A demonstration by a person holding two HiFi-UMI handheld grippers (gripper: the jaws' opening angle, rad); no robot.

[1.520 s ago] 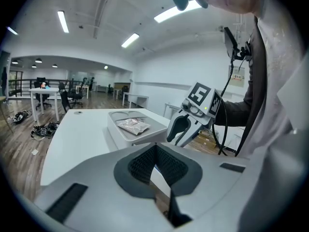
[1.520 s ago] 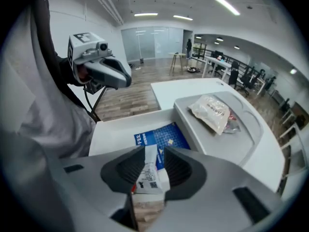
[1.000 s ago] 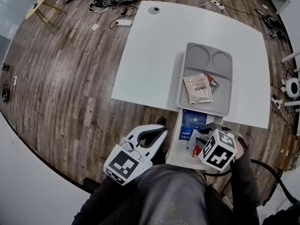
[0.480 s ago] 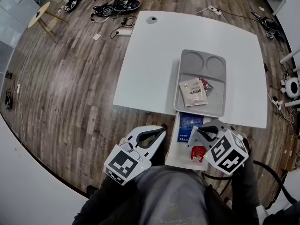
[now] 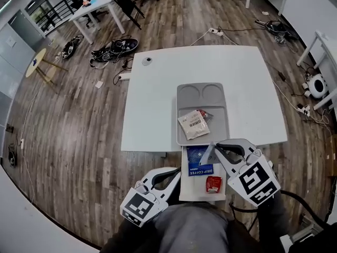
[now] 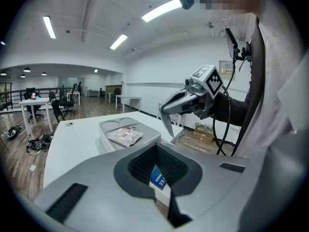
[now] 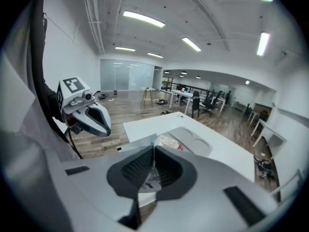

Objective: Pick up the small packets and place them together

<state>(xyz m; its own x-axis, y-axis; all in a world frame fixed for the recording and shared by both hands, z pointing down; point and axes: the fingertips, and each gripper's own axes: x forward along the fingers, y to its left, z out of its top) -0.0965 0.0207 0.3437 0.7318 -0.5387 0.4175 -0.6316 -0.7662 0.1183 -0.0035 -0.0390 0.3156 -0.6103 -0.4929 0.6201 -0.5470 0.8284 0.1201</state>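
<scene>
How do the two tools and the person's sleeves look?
The left tool and right tool are pale grey with black ribbed pads. Each bears a white cube with black square markers. Black cables hang from the right one. The sleeves are dark.

Grey R gripper (image 5: 210,153), b/w marker cube (image 5: 259,182), dk sleeve (image 5: 269,223)

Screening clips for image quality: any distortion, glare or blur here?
Head view: strong fisheye, floorboards curve, lighting even, shadows faint. Left gripper view: ceiling lights blown out, black round vignette. Right gripper view: same vignette and glare; the packet in the right tongs looks soft.
</scene>
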